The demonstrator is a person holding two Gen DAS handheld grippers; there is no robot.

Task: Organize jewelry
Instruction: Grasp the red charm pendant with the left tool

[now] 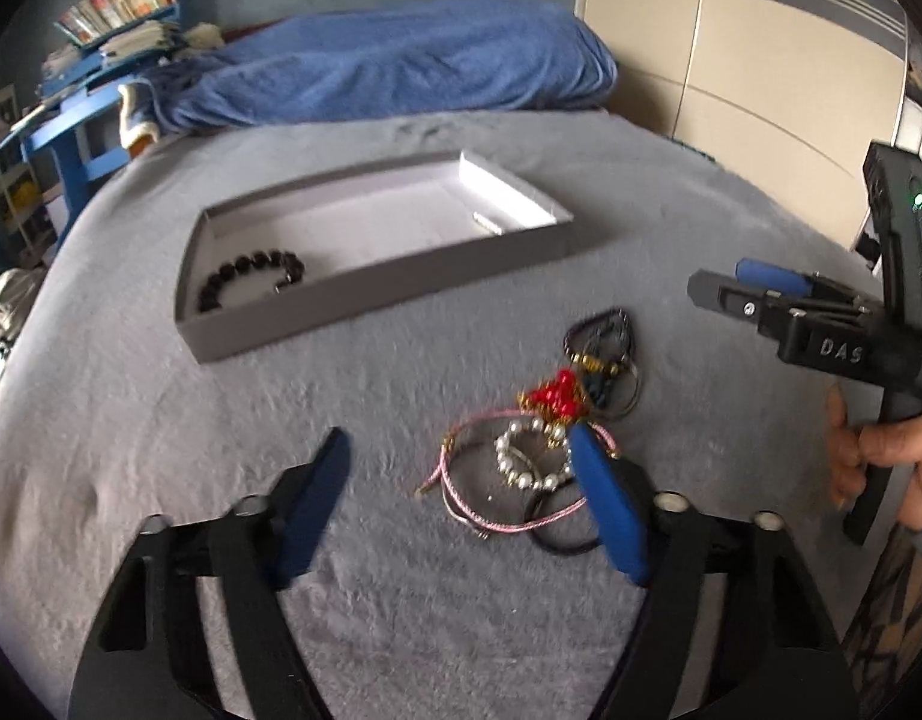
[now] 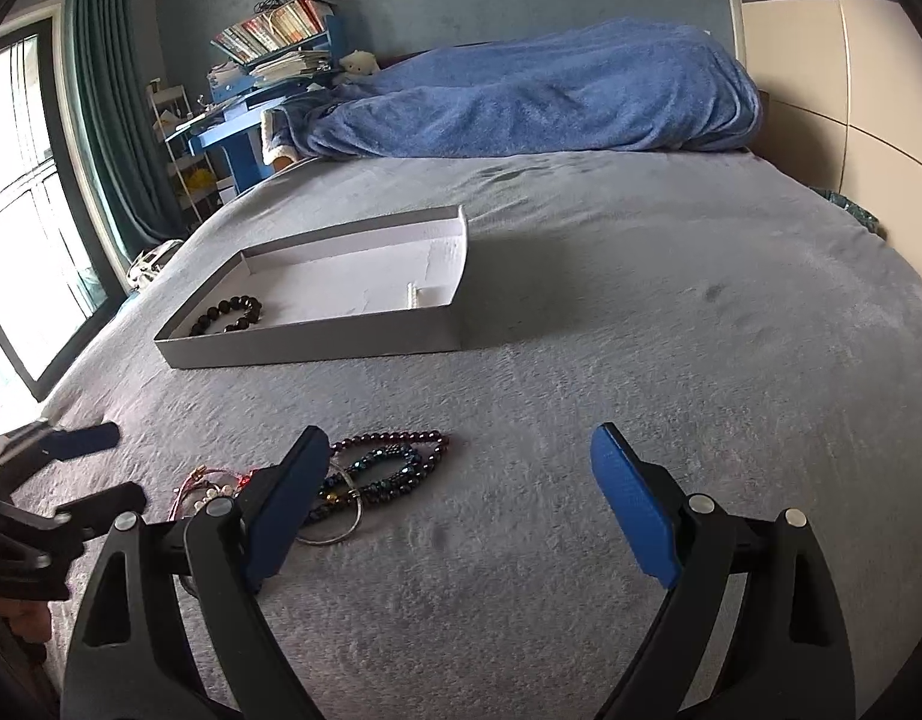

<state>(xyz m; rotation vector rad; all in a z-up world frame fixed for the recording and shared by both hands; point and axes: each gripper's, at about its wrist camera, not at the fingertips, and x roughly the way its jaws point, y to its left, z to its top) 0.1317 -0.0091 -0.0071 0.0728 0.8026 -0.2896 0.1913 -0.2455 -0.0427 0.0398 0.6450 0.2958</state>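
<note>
The bed (image 1: 131,420), under a grey blanket, carries everything, with a blue duvet (image 1: 401,60) bunched at its far end. The tray (image 1: 365,294), a shallow grey box lid with a white floor, serves as the landmark: it lies flat and open-topped, presumably so pieces can be dropped in from above. Inside it, toward its near-left corner, rests a black bead bracelet (image 1: 251,276); a small pale piece (image 1: 488,222) lies toward its right end, too small to identify.

In front of the tray, nearer the cameras and apart from it, sits the pile (image 1: 557,420) of unsorted jewelry, loosely heaped and overlapping, which will likely make lifting a single piece tricky. It holds dark bead strands (image 2: 395,462), a thin metal bangle (image 2: 341,528), a pink cord (image 1: 455,468), a pearl bracelet (image 1: 527,456) and a red beaded piece (image 1: 560,393).

The left gripper (image 1: 461,504) hangs in front of the tray over the pile's near-left edge, jaws apart at a moderate width with nothing pinched; one pad overlaps the pearl bracelet in the view, and whether it touches I cannot tell. It looks lined up for the next pick.

The right gripper (image 2: 467,510) is spread wide and empty over bare blanket, just right of the pile, probably waiting its turn. A hand (image 1: 881,456) holds its handle.
</note>
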